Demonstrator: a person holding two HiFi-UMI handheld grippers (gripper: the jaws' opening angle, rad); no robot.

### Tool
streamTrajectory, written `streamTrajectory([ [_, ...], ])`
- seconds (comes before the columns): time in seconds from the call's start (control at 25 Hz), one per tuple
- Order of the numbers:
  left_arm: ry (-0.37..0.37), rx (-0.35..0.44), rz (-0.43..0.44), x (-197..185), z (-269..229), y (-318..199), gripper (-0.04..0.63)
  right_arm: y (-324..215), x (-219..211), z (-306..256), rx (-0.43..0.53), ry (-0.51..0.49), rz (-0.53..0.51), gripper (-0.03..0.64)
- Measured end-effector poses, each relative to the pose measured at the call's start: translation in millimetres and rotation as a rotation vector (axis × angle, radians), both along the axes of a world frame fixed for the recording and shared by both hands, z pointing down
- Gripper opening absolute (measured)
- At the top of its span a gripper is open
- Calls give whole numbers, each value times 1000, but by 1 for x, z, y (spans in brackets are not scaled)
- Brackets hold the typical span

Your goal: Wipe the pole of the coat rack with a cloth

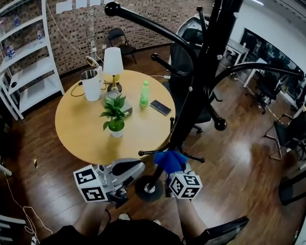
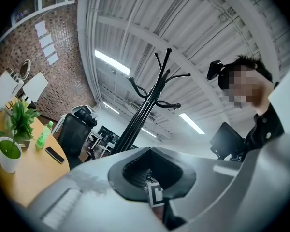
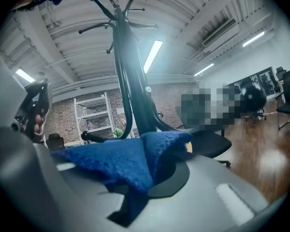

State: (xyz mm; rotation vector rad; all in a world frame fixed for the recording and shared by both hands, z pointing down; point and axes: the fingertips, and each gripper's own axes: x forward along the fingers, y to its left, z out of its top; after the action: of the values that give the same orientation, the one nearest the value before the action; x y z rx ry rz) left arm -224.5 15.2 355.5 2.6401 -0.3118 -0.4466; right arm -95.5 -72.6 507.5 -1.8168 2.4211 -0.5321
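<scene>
**Blue cloth (image 1: pixel 169 158) held low on the coat rack pole (image 1: pixel 194 101), ready to rub.**
The right tongs (image 1: pixel 171 167) are squeezed shut on the cloth. They hold it against the pole, low down near the pole's round foot (image 1: pixel 149 189), likely so it can slide along the pole. The left tongs (image 1: pixel 128 169) look closed with nothing in them. They wait to the left of the pole and do not touch it.

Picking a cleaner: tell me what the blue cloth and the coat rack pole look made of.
Blue cloth: likely microfibre or terry, matte; its surface is fuzzy and nubbly.
Coat rack pole: probably painted metal, glossy black; slim, smooth, with a sheen along it. The coating hides the core.
</scene>
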Motion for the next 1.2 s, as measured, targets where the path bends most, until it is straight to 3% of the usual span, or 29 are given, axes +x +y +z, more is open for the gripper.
streamTrajectory([
  [0.28, -4, 2, -8, 1, -2, 0, 3, 3, -5, -3, -12, -59, -21, 25],
  [0.56, -1, 26, -40, 1, -9, -9, 2, 4, -13, -91, 169, -102, -64, 25],
  [0.76, 17, 60, -17, 1, -18, -18, 3, 6, -21, -137, 265, -99, -74, 25],
  [1.0, 36, 54, 177, -15, -11, -61, 2, -1, -32, -112, 206, -23, 96, 25],
  [1.2, 6, 21, 381, -38, -6, -91, 2, -5, -45, -73, 52, -62, 283, 25],
])
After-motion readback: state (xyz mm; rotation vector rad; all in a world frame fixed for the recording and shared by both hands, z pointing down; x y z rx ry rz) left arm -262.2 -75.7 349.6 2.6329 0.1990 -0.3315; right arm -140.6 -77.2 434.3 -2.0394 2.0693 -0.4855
